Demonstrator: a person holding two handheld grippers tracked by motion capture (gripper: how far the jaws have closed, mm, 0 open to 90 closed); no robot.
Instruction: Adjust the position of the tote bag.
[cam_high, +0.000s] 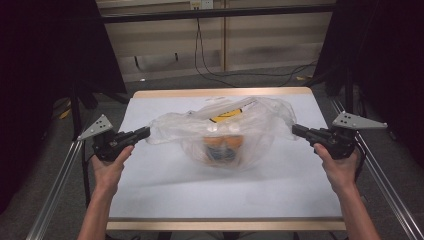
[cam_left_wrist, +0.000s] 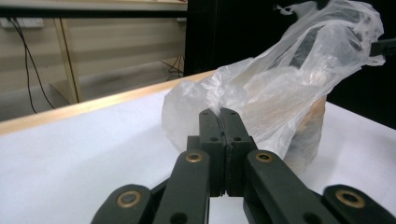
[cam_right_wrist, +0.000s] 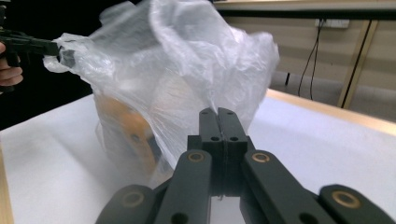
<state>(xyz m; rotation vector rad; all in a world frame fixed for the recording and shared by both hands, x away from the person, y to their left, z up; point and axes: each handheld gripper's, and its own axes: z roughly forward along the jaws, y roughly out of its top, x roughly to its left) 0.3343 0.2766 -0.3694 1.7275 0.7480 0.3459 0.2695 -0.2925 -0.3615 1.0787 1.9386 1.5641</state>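
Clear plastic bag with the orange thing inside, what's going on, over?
Left gripper and right gripper shut on opposite edges of the clear plastic bag. Orange thing inside, sitting on the white table. Nothing in the way.

bag (cam_high: 220, 131) on table (cam_high: 165, 190), between grippers

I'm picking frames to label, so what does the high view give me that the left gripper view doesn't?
High view alone: both forearms, the right claw shut on the clear plastic bag's right edge, and yellow print seen through the film.
Left gripper view alone: a close look at the left claw, jaws pressed together on thin film.
Both: the bag stretched sideways over the white table, with an orange item inside.
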